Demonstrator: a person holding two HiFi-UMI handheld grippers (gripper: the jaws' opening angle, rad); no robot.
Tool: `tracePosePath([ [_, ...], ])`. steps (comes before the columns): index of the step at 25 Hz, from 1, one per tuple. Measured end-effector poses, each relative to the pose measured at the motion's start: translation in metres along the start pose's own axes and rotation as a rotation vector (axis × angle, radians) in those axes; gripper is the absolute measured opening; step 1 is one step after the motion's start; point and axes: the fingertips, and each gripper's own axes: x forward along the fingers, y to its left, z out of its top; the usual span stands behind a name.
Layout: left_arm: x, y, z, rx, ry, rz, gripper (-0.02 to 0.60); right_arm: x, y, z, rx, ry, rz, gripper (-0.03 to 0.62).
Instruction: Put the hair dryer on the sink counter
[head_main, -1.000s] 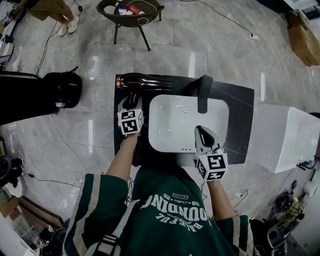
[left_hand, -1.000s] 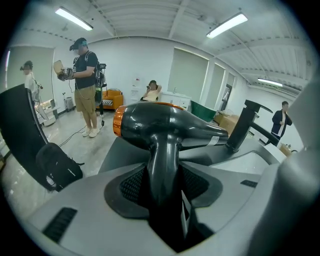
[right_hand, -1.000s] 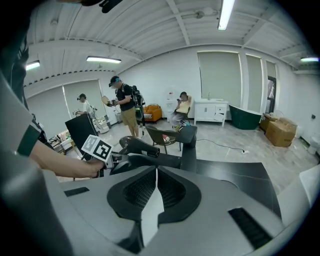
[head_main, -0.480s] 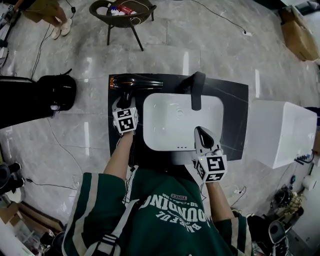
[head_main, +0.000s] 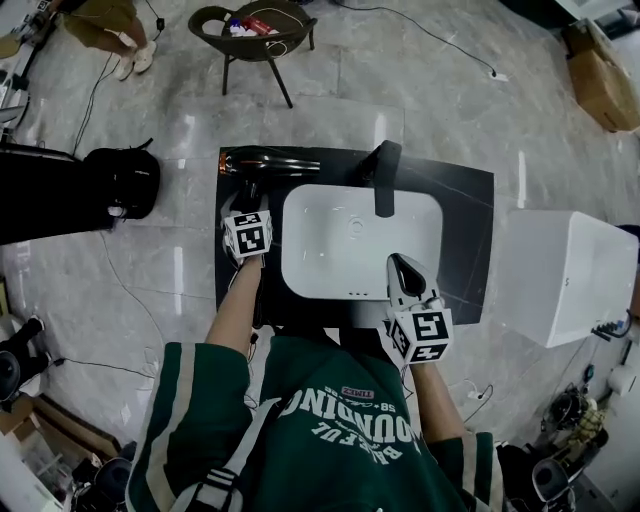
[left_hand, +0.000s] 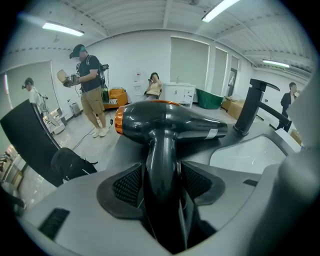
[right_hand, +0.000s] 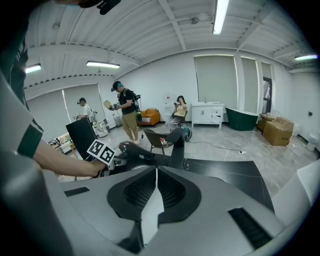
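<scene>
Head view: the hair dryer lies on the dark sink counter, at its far left corner, just beside the white basin. Its handle points towards the person. The left gripper is at this handle, and the right gripper is above the near rim of the basin.

Left gripper view: the jaws have just been opening and stand apart. The handle is between them, but the pads do not press it.

Right gripper view: the jaws are closed together and hold nothing.

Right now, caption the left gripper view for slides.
Left gripper, jaws just opening, straddles the hair dryer handle on the sink counter.
</scene>
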Motion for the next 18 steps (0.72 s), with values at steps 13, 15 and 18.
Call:
tracePosePath([
  [13, -0.108, -0.027, 0.064, 0.031, -0.194, 0.043, 0.219, -0.019, -0.019, 0.020, -0.055, -0.075, 0.098, 0.044],
  [15, -0.122, -0.041, 0.074, 0.043, -0.219, 0.035, 0.167, -0.023, -0.021, 0.025, -0.060, -0.091, 0.109, 0.044],
  [18, -0.140, -0.062, 0.082, 0.044, -0.227, 0.021, 0.086, -0.026, -0.024, 0.030, -0.062, -0.107, 0.124, 0.044],
])
